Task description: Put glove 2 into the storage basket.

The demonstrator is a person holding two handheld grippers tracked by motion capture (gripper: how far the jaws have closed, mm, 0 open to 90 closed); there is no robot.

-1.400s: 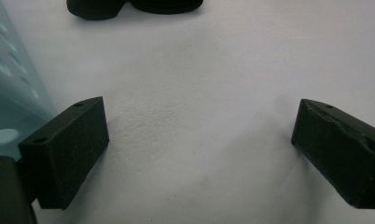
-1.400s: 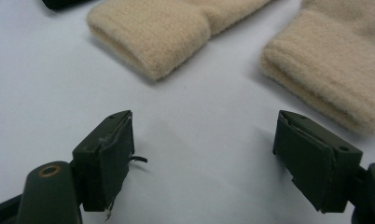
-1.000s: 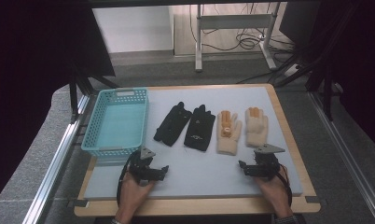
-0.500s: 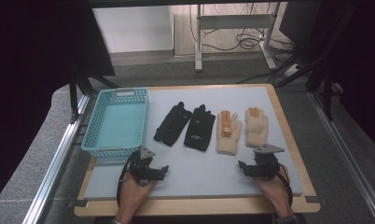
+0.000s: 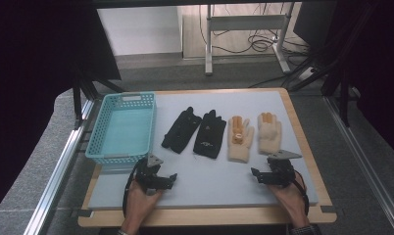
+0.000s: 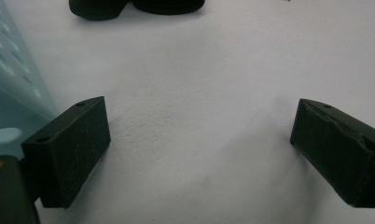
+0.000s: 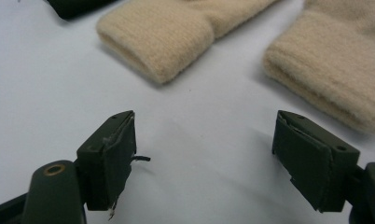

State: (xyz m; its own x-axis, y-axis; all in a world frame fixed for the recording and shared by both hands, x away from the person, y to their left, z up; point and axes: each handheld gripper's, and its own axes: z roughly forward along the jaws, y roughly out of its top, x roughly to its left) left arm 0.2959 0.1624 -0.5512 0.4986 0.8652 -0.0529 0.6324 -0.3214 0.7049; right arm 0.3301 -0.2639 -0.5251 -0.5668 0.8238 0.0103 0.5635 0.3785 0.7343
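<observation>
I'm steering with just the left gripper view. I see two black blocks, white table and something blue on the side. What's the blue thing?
Observer: A blue basket, empty, at the table's left, just beyond your left gripper.
Operator: And those dark lumps at the top?
Observer: Cuffs of two black gloves, lying flat side by side right of the basket.
Operator: Anything else out there?
Observer: Two cream gloves right of the black ones, one with orange on it. The right gripper rests open just short of their cuffs.
</observation>
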